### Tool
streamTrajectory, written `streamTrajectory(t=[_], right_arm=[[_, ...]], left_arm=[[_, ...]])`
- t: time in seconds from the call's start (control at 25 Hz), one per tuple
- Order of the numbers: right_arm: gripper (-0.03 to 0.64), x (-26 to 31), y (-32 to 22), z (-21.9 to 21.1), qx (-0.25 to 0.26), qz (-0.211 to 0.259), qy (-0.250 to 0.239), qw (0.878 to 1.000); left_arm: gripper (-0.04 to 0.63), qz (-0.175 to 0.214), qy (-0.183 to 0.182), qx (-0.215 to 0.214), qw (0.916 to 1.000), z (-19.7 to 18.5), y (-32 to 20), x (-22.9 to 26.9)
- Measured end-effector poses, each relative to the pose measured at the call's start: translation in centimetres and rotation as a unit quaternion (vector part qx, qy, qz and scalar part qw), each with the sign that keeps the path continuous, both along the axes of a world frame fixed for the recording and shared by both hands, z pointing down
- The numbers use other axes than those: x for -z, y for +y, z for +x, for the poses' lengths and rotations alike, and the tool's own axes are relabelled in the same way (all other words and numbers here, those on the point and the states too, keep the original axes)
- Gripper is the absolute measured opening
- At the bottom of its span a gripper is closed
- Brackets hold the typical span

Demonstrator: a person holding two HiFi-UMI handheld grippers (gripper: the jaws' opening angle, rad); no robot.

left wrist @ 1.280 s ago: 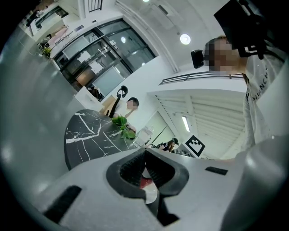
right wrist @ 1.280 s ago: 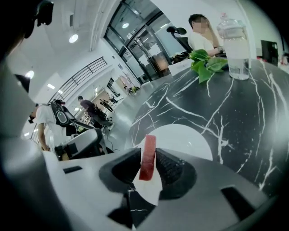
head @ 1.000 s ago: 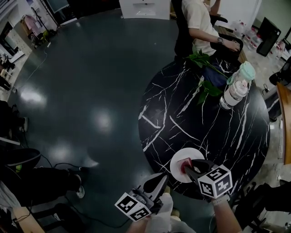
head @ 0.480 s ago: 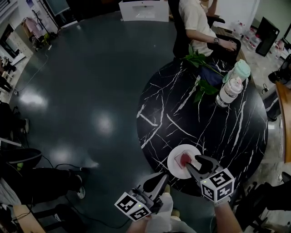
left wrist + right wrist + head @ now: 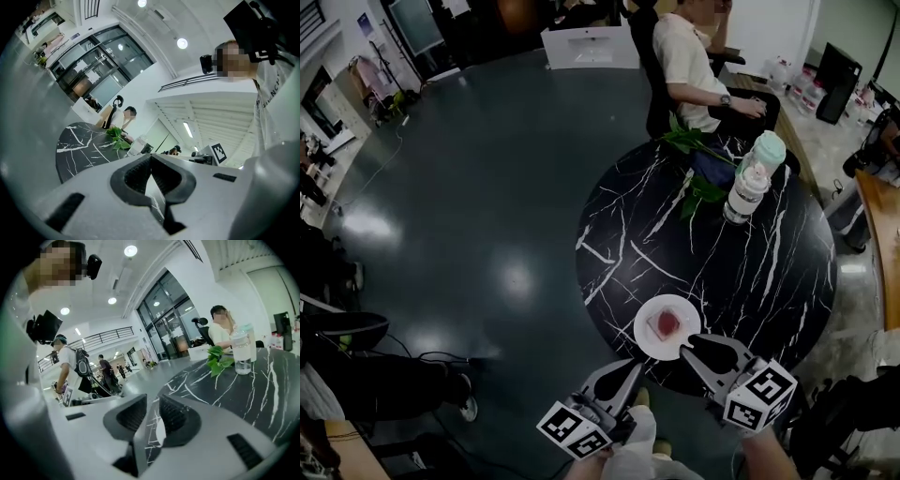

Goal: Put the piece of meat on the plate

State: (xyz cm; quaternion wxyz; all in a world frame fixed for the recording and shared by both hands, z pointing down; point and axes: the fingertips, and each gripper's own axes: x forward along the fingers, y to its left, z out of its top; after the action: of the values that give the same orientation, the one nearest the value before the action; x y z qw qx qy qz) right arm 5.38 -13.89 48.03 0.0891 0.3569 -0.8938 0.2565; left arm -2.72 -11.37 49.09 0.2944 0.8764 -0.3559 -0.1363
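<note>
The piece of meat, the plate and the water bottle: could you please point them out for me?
piece of meat point(image 5: 666, 324), head view, its red middle.
plate point(image 5: 649, 343), head view, bare white part at its lower left.
water bottle point(image 5: 739, 199), head view, its clear body.

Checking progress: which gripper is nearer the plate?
Right. The right gripper, jaws closing and empty, sits just off the near rim of the plate; the left gripper hangs further back, beyond the edge of the table.

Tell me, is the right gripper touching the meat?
Apart. Head view: bare white plate shows between the right gripper, its empty fingers closing, and the meat.
</note>
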Motion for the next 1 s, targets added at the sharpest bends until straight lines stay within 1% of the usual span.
streamTrajectory(t=[0.08,0.2,0.32,0.44,0.68,1.0], right_arm=[[0.081,1.2,1.1,-0.1,0.007,0.014,-0.013,1.0],[0.038,2.5,2.6,0.1,0.013,0.035,-0.003,0.999],[0.021,3.6,4.6,0.4,0.017,0.044,0.003,0.999],[0.018,4.6,6.6,0.8,0.022,0.053,0.008,0.998],[0.014,7.0,8.8,1.0,0.03,0.077,0.015,0.996],[0.012,9.6,9.9,0.8,0.033,0.095,0.01,0.995]], left_arm=[[0.009,0.006,-0.001,0.003,1.0,0.1,0.6,0.6],[0.008,0.018,-0.003,0.006,0.9998,0.2,1.5,1.9],[0.008,0.023,-0.004,0.008,0.9997,0.2,3.1,3.0],[0.008,0.027,-0.005,0.011,0.9996,0.4,4.7,4.0],[0.008,0.047,-0.006,0.027,0.9985,0.1,6.2,6.6],[0.008,0.069,-0.01,0.028,0.9972,-0.1,6.8,9.6]])
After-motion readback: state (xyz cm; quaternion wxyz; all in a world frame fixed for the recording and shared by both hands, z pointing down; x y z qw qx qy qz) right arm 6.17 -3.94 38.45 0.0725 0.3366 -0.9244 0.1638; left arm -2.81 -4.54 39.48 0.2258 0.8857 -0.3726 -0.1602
